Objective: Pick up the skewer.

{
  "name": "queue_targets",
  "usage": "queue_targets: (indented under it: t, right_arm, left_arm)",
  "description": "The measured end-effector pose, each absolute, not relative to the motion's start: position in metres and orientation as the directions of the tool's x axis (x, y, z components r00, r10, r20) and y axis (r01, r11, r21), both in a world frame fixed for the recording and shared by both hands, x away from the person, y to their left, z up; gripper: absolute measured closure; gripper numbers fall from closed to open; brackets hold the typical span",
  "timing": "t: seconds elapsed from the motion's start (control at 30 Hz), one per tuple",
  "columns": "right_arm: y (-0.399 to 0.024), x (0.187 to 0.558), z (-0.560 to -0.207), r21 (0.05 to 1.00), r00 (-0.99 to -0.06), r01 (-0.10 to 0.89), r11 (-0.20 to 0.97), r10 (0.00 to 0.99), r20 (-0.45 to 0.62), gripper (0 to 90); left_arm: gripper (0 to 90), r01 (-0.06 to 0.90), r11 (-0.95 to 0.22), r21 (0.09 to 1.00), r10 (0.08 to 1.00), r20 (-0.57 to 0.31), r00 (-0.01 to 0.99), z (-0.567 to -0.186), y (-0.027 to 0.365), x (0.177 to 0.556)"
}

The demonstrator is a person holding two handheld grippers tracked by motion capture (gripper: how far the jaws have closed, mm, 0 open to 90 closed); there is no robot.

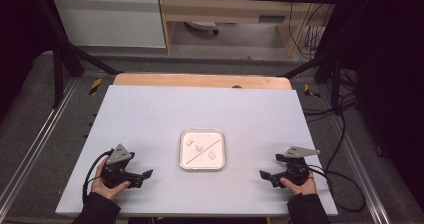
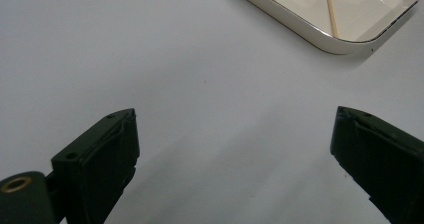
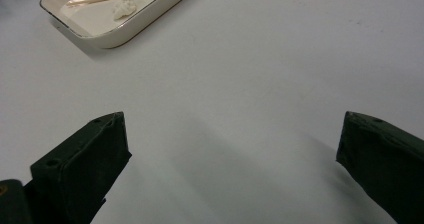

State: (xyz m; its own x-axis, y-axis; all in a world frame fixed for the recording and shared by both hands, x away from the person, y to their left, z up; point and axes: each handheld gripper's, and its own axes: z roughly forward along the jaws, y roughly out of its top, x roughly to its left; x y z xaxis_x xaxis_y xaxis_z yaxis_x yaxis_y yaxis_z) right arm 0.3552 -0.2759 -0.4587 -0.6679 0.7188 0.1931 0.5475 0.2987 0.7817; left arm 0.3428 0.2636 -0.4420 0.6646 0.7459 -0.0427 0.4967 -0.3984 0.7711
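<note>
Table: pale, flat top, a strip of bare wood along its far edge.

Tray: white, square with rounded corners, set near the middle of the table, a little toward the near side, between the two grippers and well apart from both.

Left gripper: black, held low over the near left part of the table, pointing right toward the tray. Jaws spread wide, nothing between them. Left hand wrapped round its body, dark sleeve entering from the near edge.

Right gripper: black, low over the near right part, pointing left toward the tray. Jaws spread wide, nothing between them. Right hand closed round its body.

Stick: thin, pale, lying diagonally across the tray.

Lumps: three, small, white, in the tray beside the stick.
</note>
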Motion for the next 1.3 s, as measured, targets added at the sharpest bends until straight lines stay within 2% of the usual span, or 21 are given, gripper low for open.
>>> queue_targets:
  t: [1.3]
  right_arm:
    - [-0.275,0.356,-0.459,0.776,-0.667,0.552,0.306,0.721,0.19,0.7]
  left_arm:
    - [5.5,0.472,-0.433,0.768,0.725,-0.015,0.689,-0.427,0.242,0.343]
